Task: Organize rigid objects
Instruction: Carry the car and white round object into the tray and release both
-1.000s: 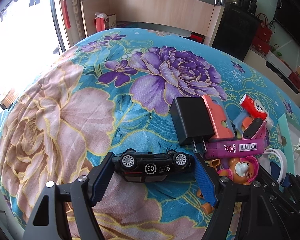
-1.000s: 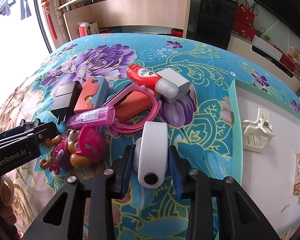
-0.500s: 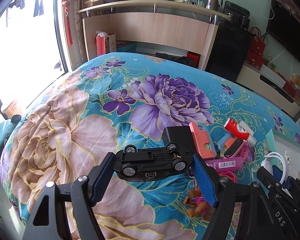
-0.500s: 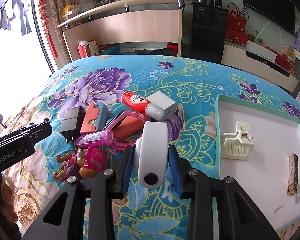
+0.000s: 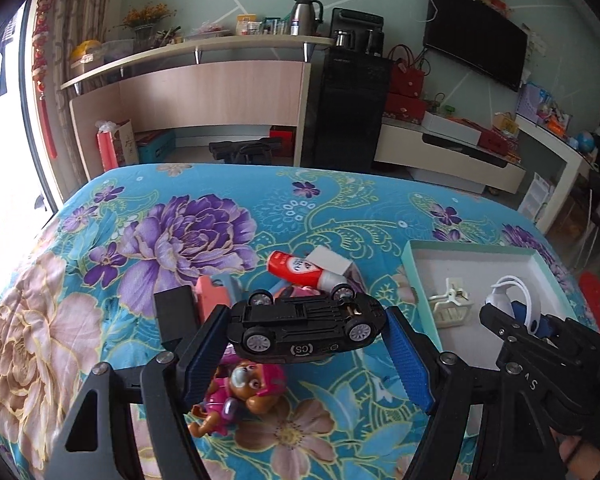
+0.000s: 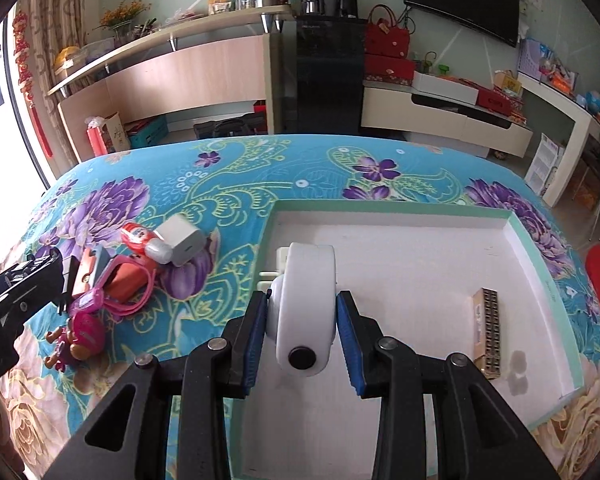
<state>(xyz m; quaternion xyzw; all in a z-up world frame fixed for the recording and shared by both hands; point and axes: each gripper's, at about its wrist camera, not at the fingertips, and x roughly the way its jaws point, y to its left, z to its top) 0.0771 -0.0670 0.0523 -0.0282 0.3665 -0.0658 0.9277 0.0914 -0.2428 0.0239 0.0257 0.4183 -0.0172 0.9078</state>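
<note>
My left gripper (image 5: pixel 305 338) is shut on a black toy car (image 5: pixel 304 326), which hangs upside down and crosswise between the blue pads, above the floral bedspread. My right gripper (image 6: pixel 302 322) is shut on a white round-edged device (image 6: pixel 305 308) with a black button on its end, held over the near left part of the white tray (image 6: pixel 420 264) with a teal rim. In the tray lie a white clip (image 5: pixel 450 308) and a small tan bar (image 6: pixel 487 330). The left wrist view shows the right gripper (image 5: pixel 516 320) over the tray.
A pile lies on the bedspread left of the tray: a red-and-white tube (image 5: pixel 302 272), a white charger block (image 6: pixel 182 240), a black adapter (image 5: pixel 176 312), a pink strap (image 6: pixel 128 294) and a pup figure (image 5: pixel 244 392). Shelves and cabinets stand beyond the bed.
Both grippers rose and swung right, each keeping its load. The car was lifted off the bedspread. The white device went from beside the pile to over the tray.
</note>
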